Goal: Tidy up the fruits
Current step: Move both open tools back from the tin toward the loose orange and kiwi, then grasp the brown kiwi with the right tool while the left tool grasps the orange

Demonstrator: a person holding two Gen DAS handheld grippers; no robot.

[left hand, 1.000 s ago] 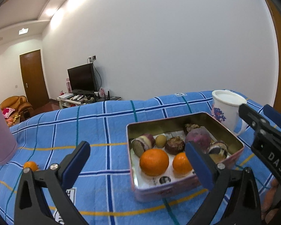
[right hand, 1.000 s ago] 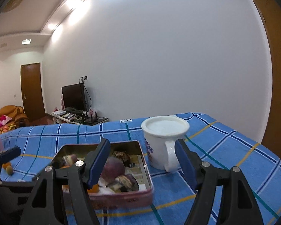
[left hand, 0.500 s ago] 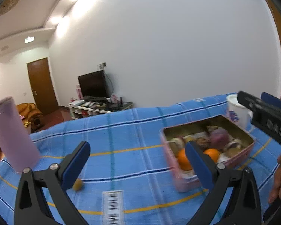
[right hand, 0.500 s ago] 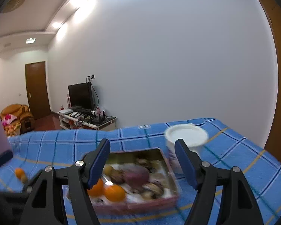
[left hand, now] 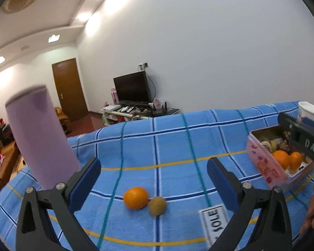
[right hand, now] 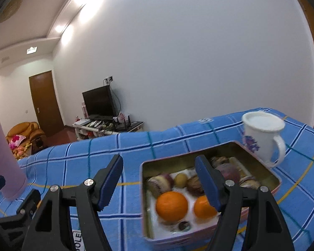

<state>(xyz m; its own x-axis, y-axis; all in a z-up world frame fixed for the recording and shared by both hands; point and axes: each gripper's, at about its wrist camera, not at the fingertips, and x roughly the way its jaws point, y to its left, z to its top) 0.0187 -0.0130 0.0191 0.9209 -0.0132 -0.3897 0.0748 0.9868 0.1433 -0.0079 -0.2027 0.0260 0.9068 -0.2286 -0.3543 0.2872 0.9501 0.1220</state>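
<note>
An orange [left hand: 135, 197] and a small brown kiwi [left hand: 157, 205] lie side by side on the blue checked cloth [left hand: 178, 142], between the open fingers of my left gripper [left hand: 153, 175]. A pink tin [right hand: 259, 207] holds two oranges [right hand: 171, 206], a kiwi and several dark fruits; it also shows at the right of the left wrist view [left hand: 263, 165]. My right gripper [right hand: 159, 179] is open and empty, hovering over the tin's left edge.
A tall lilac tumbler [left hand: 39, 136] stands at the left of the cloth. A white mug [right hand: 261, 136] stands behind the tin at the right. A white label [left hand: 214, 223] lies near the front. The cloth drops off at the far edge.
My left gripper has swung left, away from the tin, until the loose orange and kiwi sit between its fingers. My right gripper has shifted left, over the tin's left side.
</note>
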